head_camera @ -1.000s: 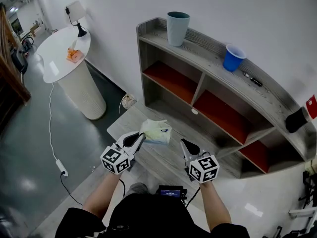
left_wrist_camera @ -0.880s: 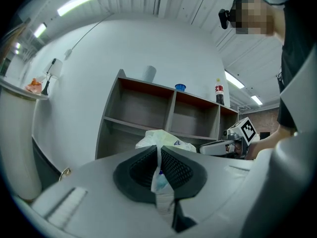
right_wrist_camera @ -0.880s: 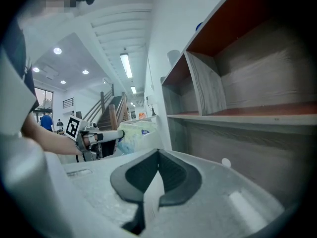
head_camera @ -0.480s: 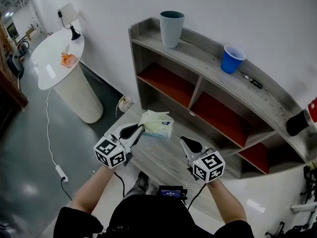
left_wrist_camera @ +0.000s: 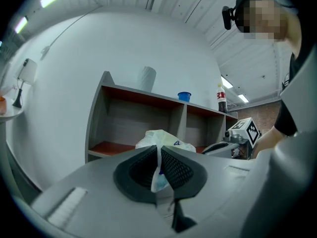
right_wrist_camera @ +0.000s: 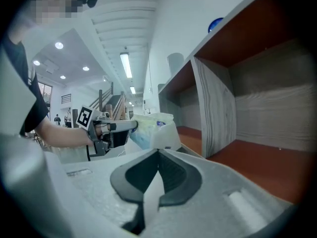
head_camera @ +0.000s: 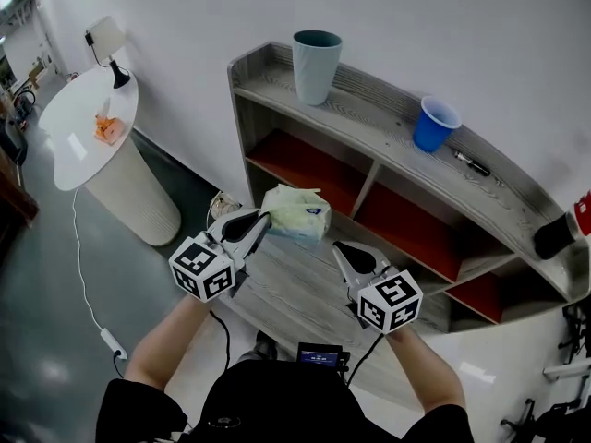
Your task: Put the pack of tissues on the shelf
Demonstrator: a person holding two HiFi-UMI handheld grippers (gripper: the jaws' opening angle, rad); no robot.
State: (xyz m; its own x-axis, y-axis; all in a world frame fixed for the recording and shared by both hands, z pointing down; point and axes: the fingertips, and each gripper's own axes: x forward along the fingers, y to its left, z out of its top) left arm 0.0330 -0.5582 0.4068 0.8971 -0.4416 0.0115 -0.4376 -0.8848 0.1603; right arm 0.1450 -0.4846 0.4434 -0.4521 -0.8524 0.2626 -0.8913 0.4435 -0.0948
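Note:
The pack of tissues [head_camera: 297, 213], pale green-white in crinkly plastic, hangs in the air in front of the shelf's [head_camera: 388, 127] left red compartment [head_camera: 305, 160]. My left gripper [head_camera: 263, 221] is shut on the pack's plastic edge; in the left gripper view the wrap [left_wrist_camera: 158, 175] is pinched between the jaws, with the pack [left_wrist_camera: 166, 139] bulging beyond them. My right gripper [head_camera: 340, 249] hovers to the right of the pack, shut and empty. Seen from the right gripper [right_wrist_camera: 158, 155], the pack [right_wrist_camera: 154, 129] is ahead to the left and the red compartment floor [right_wrist_camera: 257, 165] to the right.
On the shelf's top stand a teal cup [head_camera: 316, 65] and a blue cup [head_camera: 434, 123], with a pen [head_camera: 471, 162] beside them. A low grey wooden bench [head_camera: 291, 293] lies below the grippers. A round white table [head_camera: 83, 132] with a lamp stands far left.
The left gripper has lifted the tissue pack off the low bench and carried it up towards the shelf. The right gripper rose a little alongside, still shut.

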